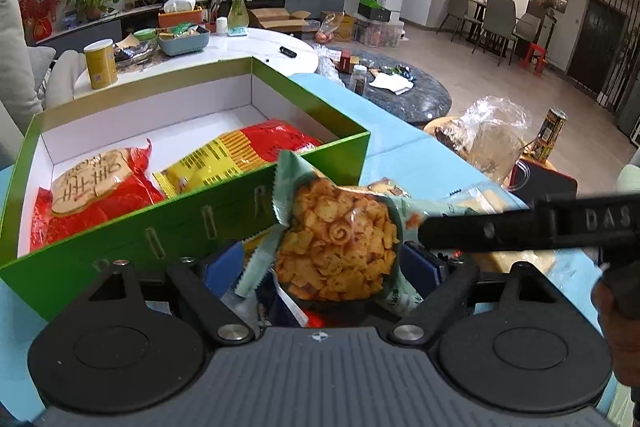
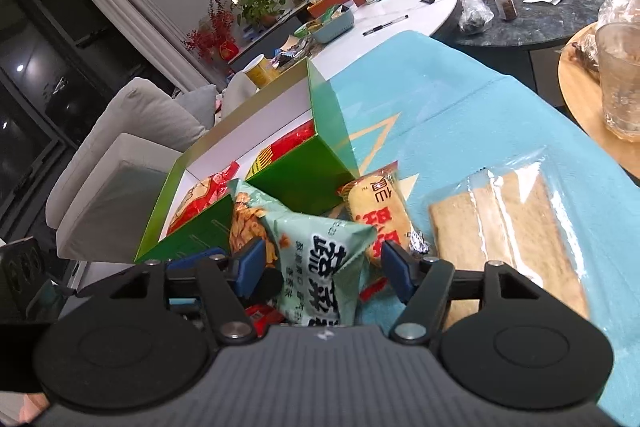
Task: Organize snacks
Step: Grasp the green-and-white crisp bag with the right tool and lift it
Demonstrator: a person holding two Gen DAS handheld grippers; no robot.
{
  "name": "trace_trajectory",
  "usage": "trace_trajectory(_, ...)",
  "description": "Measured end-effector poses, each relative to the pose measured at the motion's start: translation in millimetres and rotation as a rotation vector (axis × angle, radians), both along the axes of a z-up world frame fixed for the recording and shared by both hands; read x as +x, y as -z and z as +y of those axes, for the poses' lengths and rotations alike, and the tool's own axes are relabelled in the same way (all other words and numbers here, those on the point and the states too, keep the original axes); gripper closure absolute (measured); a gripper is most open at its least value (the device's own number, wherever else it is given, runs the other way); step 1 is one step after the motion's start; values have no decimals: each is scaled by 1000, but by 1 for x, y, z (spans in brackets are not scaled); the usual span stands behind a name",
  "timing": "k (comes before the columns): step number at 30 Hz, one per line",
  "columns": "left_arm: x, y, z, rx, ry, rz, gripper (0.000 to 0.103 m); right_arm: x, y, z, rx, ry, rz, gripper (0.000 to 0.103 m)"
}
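A pale green snack bag (image 1: 340,239) with a window of orange crisps stands between my left gripper's (image 1: 326,267) blue pads, which are closed in on it in front of the green box (image 1: 160,227). The same bag shows in the right wrist view (image 2: 316,267) between my right gripper's (image 2: 322,267) blue pads, which stand apart on either side and look open. The box holds a red bag (image 1: 96,195) and a yellow and red bag (image 1: 240,155). A yellow rice-cracker pack (image 2: 380,215) and a clear pack of flat biscuits (image 2: 508,227) lie on the blue cloth.
The box's open white inside (image 1: 160,123) has bare room at the back. A white table (image 1: 248,47) with a yellow can (image 1: 101,63) and a blue basket (image 1: 184,43) stands behind. A round wooden table (image 2: 576,87) with a clear bag (image 2: 620,79) is on the right.
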State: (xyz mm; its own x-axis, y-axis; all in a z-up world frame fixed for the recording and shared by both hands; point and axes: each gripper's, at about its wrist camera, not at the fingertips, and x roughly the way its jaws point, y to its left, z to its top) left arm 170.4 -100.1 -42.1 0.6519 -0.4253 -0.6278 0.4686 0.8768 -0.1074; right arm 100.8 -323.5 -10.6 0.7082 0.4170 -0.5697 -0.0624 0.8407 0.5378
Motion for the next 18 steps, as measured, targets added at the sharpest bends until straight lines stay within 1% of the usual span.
trace_trajectory(4,10,3,0,15,26,-3,18,1,1,6,-17,13,2,50)
trace_trajectory(6,15,4,-1,10,38,2,18,4,3,4,-3,30,16,50)
trace_trajectory(8,19,5,0,-3,46,9,18,7,5,2,19,45,31,50)
trace_trajectory(12,27,10,5,-55,52,54,18,11,7,-2,54,68,48,50)
trace_trajectory(15,24,12,6,-51,68,55,18,11,6,-5,97,67,58,50)
trace_trajectory(18,25,15,4,-58,88,64,18,10,6,-3,81,72,53,50)
